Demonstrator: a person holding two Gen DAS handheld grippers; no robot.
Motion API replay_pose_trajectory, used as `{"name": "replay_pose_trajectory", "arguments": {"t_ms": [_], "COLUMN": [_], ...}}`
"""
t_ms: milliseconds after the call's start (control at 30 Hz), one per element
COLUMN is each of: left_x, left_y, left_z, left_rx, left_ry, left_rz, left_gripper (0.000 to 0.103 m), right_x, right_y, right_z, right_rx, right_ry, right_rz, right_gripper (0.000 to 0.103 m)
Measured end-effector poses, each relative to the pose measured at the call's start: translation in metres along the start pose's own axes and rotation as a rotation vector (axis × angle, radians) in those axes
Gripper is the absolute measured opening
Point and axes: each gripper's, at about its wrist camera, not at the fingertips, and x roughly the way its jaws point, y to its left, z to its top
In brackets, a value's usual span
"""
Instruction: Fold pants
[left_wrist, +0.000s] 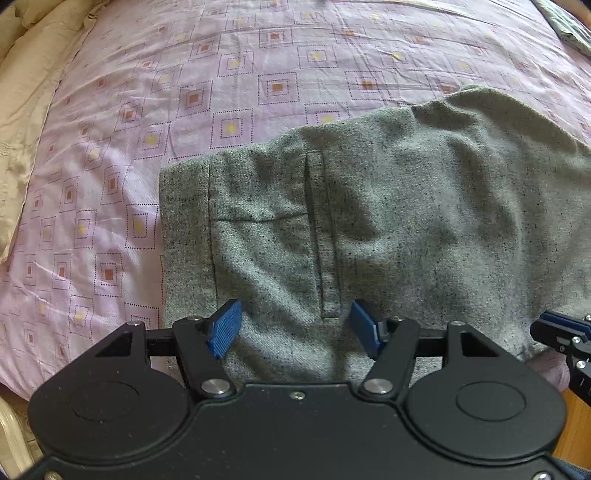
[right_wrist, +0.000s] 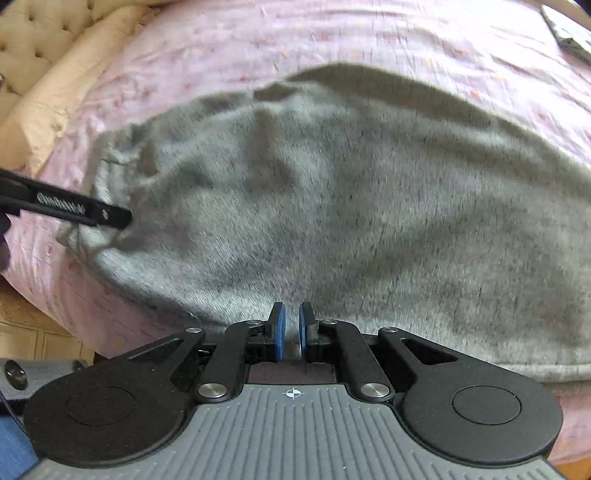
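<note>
Grey speckled pants (left_wrist: 369, 221) lie on a bed with a pink patterned sheet (left_wrist: 147, 110). In the left wrist view I see the waistband end at the left and a pocket slit in the middle. My left gripper (left_wrist: 295, 328) is open, its blue pads (left_wrist: 225, 328) just above the cloth at the near edge. My right gripper (right_wrist: 291, 328) is shut on the near edge of the pants (right_wrist: 332, 203), with grey cloth between its pads. The right wrist view is blurred. The left gripper's finger (right_wrist: 74, 208) shows there over the waist end.
A beige quilt (left_wrist: 22, 110) lies along the bed's left side, with a tufted headboard (right_wrist: 33, 33) behind it. Folded grey cloth (left_wrist: 569, 26) lies at the far right corner. Wooden floor (right_wrist: 37, 332) shows below the bed's near edge.
</note>
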Motion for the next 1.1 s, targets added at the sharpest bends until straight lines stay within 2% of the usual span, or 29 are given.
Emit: {"name": "replay_pose_trajectory", "arguments": {"t_ms": [133,233,300,367,433,500,600,733,767,800,833,967,1100], "left_x": [-0.013,-0.016,-0.009,0.006,0.022,0.021,0.018,0.016,0.012,0.007,-0.002,-0.030,-0.017], "left_y": [-0.022,-0.043,-0.054,-0.060,-0.060,-0.053,-0.043,-0.046,-0.048,-0.050,-0.053,-0.063,-0.059], "left_z": [-0.002,-0.002,-0.004,-0.009,-0.019,-0.029,-0.034,-0.042,-0.041,-0.039,-0.035,-0.007,0.038], "left_rx": [0.007,0.030,0.038,0.032,0.042,0.013,-0.033,-0.008,-0.003,0.004,0.017,0.071,0.033], "left_ry": [-0.033,-0.063,-0.055,-0.012,0.020,-0.012,0.005,0.005,0.006,0.002,-0.017,-0.135,-0.153], "left_rz": [0.001,-0.010,-0.019,-0.005,0.043,0.035,0.035,0.083,0.089,0.094,0.089,0.039,-0.008], "left_gripper": [0.067,0.068,0.070,0.070,0.072,0.075,0.075,0.076,0.072,0.063,0.059,0.063,0.064], "right_x": [-0.022,-0.030,-0.031,-0.030,-0.034,-0.042,-0.049,-0.052,-0.053,-0.053,-0.053,-0.051,-0.050], "right_y": [-0.015,-0.037,-0.051,-0.061,-0.075,-0.088,-0.103,-0.119,-0.122,-0.124,-0.126,-0.130,-0.123], "right_z": [0.004,0.005,0.006,0.006,0.002,-0.003,-0.011,-0.017,-0.018,-0.019,-0.019,-0.014,-0.003], "right_rx": [0.030,0.057,0.051,0.051,0.070,0.092,0.102,0.118,0.121,0.122,0.124,0.189,0.230], "right_ry": [-0.094,-0.114,-0.110,-0.101,-0.097,-0.105,-0.110,-0.104,-0.101,-0.099,-0.098,-0.105,-0.104], "right_rz": [0.002,-0.019,-0.045,-0.067,-0.075,-0.074,-0.074,-0.065,-0.063,-0.065,-0.067,-0.051,-0.043], "right_gripper": [0.008,0.008,0.008,0.008,0.008,0.008,0.008,0.008,0.008,0.008,0.008,0.008,0.008]}}
